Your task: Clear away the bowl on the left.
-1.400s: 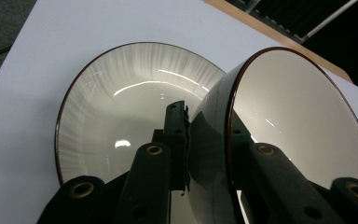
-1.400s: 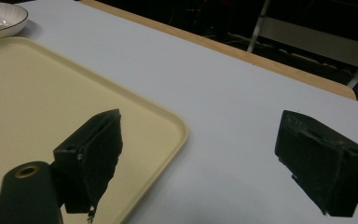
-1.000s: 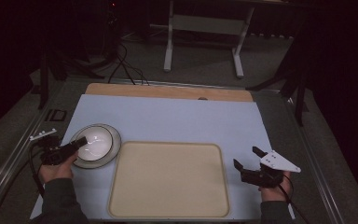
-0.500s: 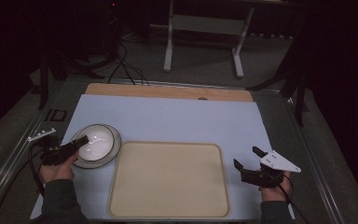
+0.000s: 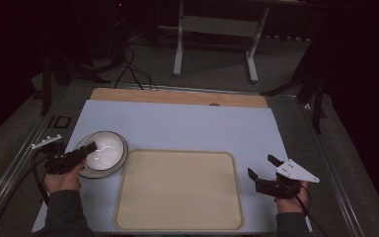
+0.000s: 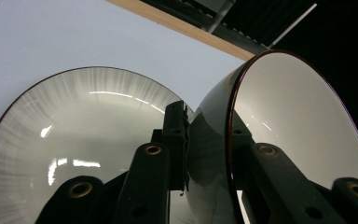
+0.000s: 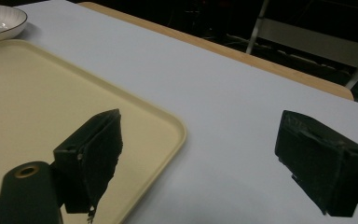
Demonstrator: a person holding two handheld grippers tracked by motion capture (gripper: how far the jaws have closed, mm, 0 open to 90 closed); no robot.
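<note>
Near right: the right gripper (image 5: 262, 174) hovers just off the right edge of the tray (image 5: 177, 224), over the pale blue mat (image 5: 187, 123). In the right gripper view its jaws stand wide apart with nothing between them, one over the tray's corner, the other over bare mat. I judge I am keeping it parked there so the tray's bed stays free and this hand is out of the way.

Near centre: the tray lies flat and bare, its long side toward me. I read it as the likely landing place for the dishes, though nothing sits on it yet.

Near left: the left gripper (image 5: 81, 154) reaches in from my left hand (image 5: 61, 180) toward the dishes just off the tray's far-left corner. In the left gripper view the jaws are closed down on the wall of a bowl (image 6: 279, 135), one jaw inside against the white lining, one outside on the dark glazed skin. Pinching the wall near the rim is the only purchase a thin two-jaw grip gets on a round bowl. The bowl appears tipped, its mouth turned to one side, so I judge it is hanging from the grip.

Under and beside it lies the plate (image 6: 65, 140), flat on the mat with a dark rim. I cannot tell whether the bowl touches the plate.

Far: the wooden strip (image 5: 177, 97) edges the mat.
</note>
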